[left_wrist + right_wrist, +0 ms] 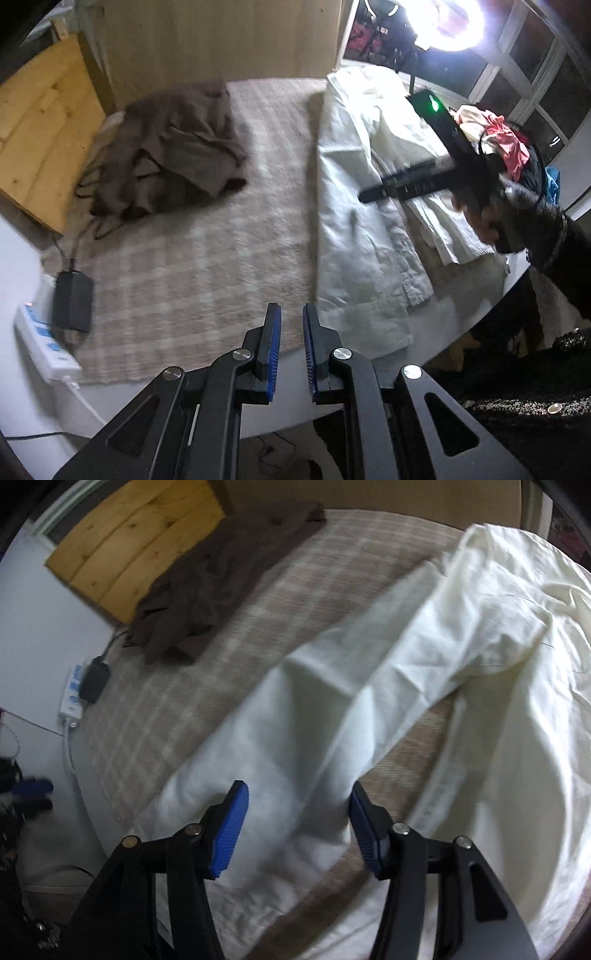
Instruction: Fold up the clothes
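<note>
We see a round white table (22, 398) under a checked beige cloth (207, 258). On it: a brown garment heap (173, 151) at ten o'clock, a cream garment (354, 229), possibly a shirt, at two o'clock.

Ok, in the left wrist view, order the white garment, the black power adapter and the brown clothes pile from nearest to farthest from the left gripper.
1. White garment: its hem lies just ahead and right of the left gripper.
2. Black power adapter: far left, on the power strip.
3. Brown clothes pile: back left, by the wooden board.
</note>
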